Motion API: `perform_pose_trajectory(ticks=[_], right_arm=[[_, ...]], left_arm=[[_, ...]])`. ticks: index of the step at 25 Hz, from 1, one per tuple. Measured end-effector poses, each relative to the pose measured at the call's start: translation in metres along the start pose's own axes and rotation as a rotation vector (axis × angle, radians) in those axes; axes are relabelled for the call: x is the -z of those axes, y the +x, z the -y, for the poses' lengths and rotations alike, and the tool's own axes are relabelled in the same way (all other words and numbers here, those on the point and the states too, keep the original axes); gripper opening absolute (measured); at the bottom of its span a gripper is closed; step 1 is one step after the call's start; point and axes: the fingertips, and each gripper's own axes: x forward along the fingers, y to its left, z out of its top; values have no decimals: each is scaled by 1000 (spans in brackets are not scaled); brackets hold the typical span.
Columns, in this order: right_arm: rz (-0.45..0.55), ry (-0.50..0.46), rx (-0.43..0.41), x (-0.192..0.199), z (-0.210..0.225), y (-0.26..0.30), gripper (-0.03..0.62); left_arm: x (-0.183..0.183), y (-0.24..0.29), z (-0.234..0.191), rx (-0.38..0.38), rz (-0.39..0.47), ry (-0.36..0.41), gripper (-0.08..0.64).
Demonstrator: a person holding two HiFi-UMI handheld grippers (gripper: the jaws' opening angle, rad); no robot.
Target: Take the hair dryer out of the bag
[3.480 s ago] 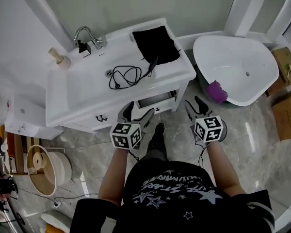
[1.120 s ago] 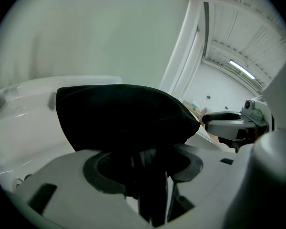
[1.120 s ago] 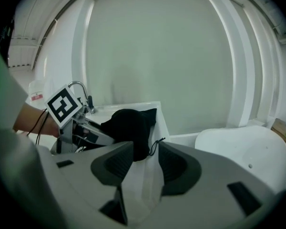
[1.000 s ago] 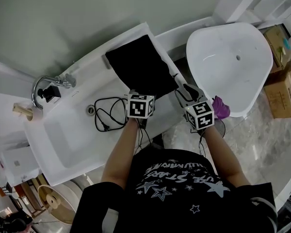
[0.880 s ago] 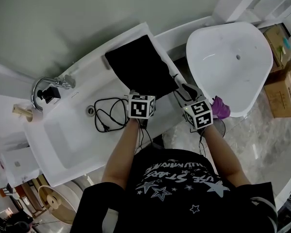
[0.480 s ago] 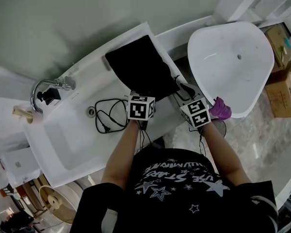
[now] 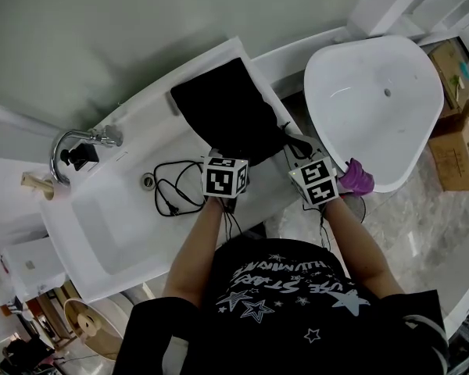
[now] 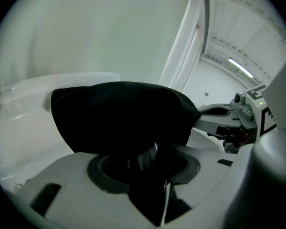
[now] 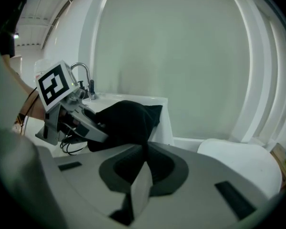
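A black cloth bag (image 7: 230, 112) lies on the right end of the white sink counter (image 7: 133, 209). The dryer's black cord (image 7: 176, 186) coils on the counter left of it. My left gripper (image 7: 223, 153) is at the bag's near mouth. Its jaws are closing on a glossy black part there (image 8: 150, 163), which looks like the hair dryer's handle; the dryer's body stays hidden in the bag (image 8: 124, 113). At the bag's near right corner, my right gripper (image 7: 289, 139) is closing, its jaws pinched on the cloth (image 9: 144, 151).
A chrome faucet (image 7: 78, 139) and a small bottle (image 7: 35, 184) stand at the counter's left end. A white tub (image 7: 375, 92) sits right of the counter, with a purple thing (image 7: 356, 178) below its rim. Cardboard boxes (image 7: 453, 147) are at the far right.
Both grippers came up from in front of the cabinet to the bag. Within the last second the right gripper edged toward the bag's corner and closed on the cloth; the left stayed in place.
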Motion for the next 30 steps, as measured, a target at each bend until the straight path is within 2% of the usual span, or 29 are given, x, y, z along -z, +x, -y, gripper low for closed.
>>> perform_pose_trajectory(ticks=[7,14,24,30], right_arm=[[28,14,31,-11,12,-2,20],[43,26,46,-11,21,-5,20],[40,13,-23,-15,13,-12,20],[50,-28,-38,-18,10,-18,20]], left_arm=[[1,-3,1,10,-12,13,196],[7,-12,14,54,-37,69,196],[26,-34,42,141,-95,157,196],[45,-49,59,211,-127,189,196]])
